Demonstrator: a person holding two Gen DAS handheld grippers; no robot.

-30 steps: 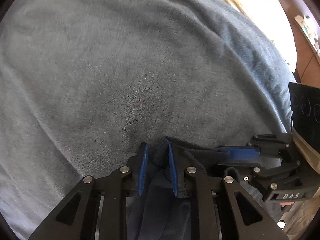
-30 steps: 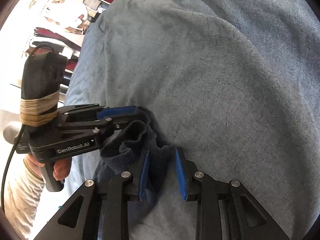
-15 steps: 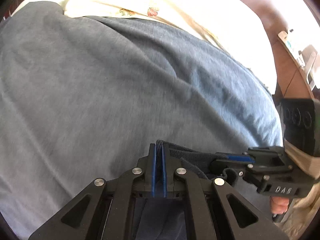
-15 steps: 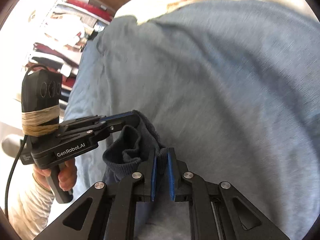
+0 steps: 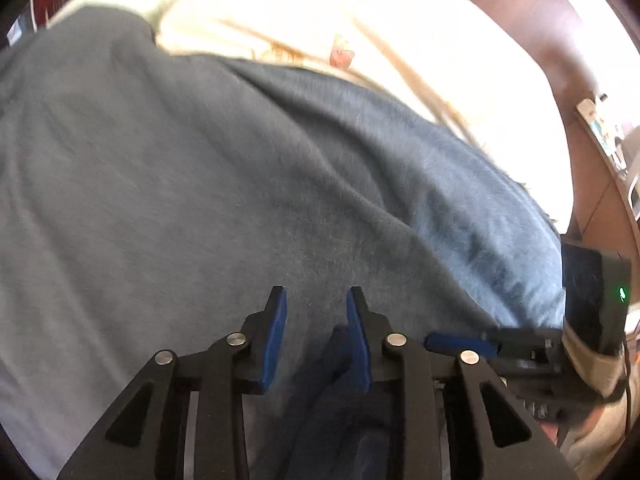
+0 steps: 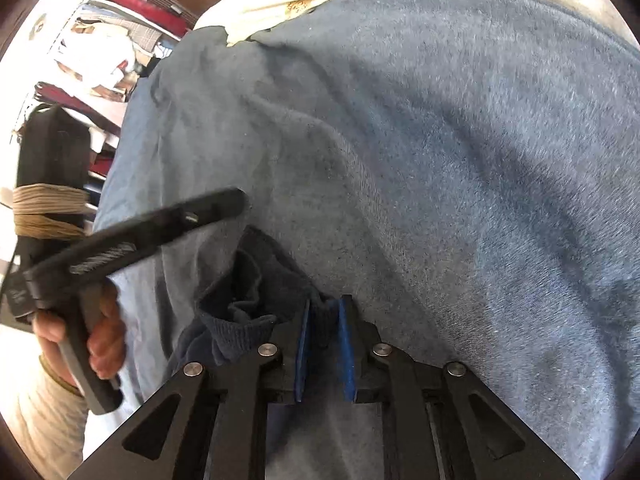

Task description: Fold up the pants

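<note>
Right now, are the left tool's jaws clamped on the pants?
No, the left gripper stands open, with the dark pants lying loose between its blue pads.

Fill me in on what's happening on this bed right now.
A person is folding a pair of dark navy pants on a blue-grey blanket, with a handheld gripper in each hand. The right gripper is shut on the ribbed edge of the pants. The left gripper is open, its blue pads apart; the navy cloth lies beside one pad, unclamped. In the right wrist view, the left gripper is a blurred shape above and to the left of the bunched cloth. The fold is not finished.
</note>
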